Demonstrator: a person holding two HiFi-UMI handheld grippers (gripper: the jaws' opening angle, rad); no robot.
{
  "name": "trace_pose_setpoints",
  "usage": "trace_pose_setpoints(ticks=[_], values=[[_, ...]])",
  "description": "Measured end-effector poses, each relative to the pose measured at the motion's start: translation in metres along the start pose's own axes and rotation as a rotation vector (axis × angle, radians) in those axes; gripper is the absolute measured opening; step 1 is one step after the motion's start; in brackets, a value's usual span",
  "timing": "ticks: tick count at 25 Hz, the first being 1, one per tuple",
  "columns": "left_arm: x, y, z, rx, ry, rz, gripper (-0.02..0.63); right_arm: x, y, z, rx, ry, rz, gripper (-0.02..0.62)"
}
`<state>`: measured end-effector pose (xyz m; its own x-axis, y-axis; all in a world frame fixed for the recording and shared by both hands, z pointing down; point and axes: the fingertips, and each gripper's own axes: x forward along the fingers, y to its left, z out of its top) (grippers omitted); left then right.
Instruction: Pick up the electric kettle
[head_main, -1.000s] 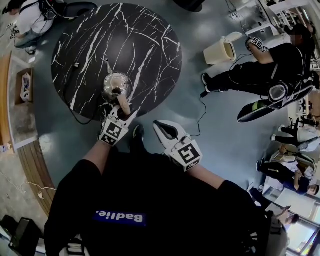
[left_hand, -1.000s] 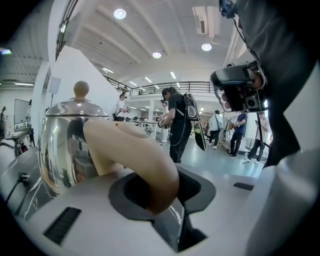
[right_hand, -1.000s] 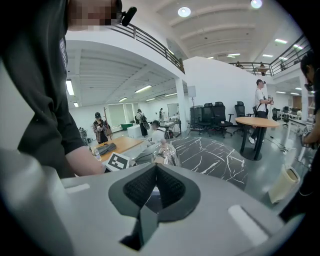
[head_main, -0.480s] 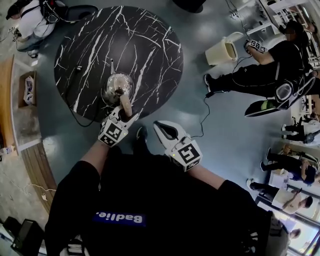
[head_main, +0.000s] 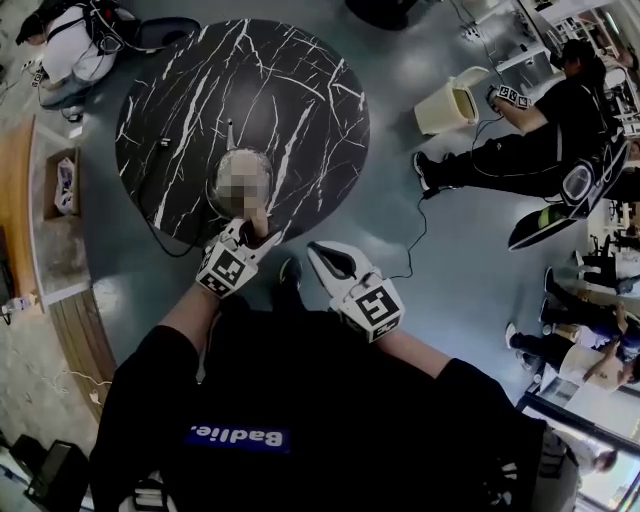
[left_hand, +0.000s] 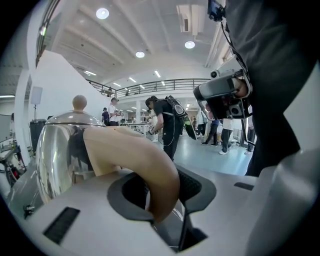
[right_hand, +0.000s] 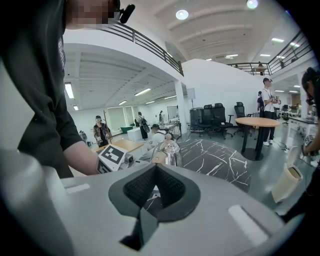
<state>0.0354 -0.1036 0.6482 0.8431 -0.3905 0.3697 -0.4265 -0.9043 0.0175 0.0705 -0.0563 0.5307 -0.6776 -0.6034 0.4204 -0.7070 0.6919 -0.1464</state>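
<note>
Kettle (left_hand: 57, 150): polished steel, domed lid with a round knob, at the near edge of the round black marble table (head_main: 300, 90), just ahead of the person. From these views I cannot tell whether its bottom is off the tabletop. Pale curved handle (left_hand: 145, 160) faces the person, which probably explains the approach from this side. Left gripper (head_main: 252, 228) reaches forward and slightly down, its jaws pinching the handle on the lower bend, one dark pad on each side. Gripping there keeps the pads clear of the slick metal body and leaves the weight hanging ahead of the jaws, so I expect the spout end to dip if the hold loosens. Right gripper (head_main: 318, 252) sits well apart from the kettle, beside the left one and off the table edge; its jaws are pressed together with nothing between them. It looks parked so it does not crowd the lift. A dark cord trails over the near table edge close to the kettle and may snag. Seated people ring the floor beyond.
</note>
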Motion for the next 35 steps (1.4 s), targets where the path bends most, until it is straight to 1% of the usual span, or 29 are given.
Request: trace_pose_setpoints(ticks=[7, 14, 20, 23, 35], values=[[-0.015, -0.006, 0.028, 0.026, -0.039, -0.023, 0.118, 0.004, 0.002, 0.007, 0.008, -0.025, 0.004, 0.002], [-0.035, -0.019, 0.064, -0.015, -0.106, -0.028, 0.118, 0.006, -0.001, 0.015, 0.026, -0.067, -0.007, 0.002], [-0.055, -0.027, 0.088, -0.040, -0.140, -0.025, 0.118, 0.007, -0.002, 0.025, 0.035, -0.108, -0.014, 0.002], [-0.063, -0.031, 0.096, -0.048, -0.153, -0.020, 0.118, 0.009, 0.000, 0.029, 0.032, -0.122, -0.008, 0.002], [-0.089, -0.043, 0.134, -0.028, -0.165, -0.028, 0.118, 0.010, 0.008, 0.050, 0.014, -0.169, 0.006, 0.002]])
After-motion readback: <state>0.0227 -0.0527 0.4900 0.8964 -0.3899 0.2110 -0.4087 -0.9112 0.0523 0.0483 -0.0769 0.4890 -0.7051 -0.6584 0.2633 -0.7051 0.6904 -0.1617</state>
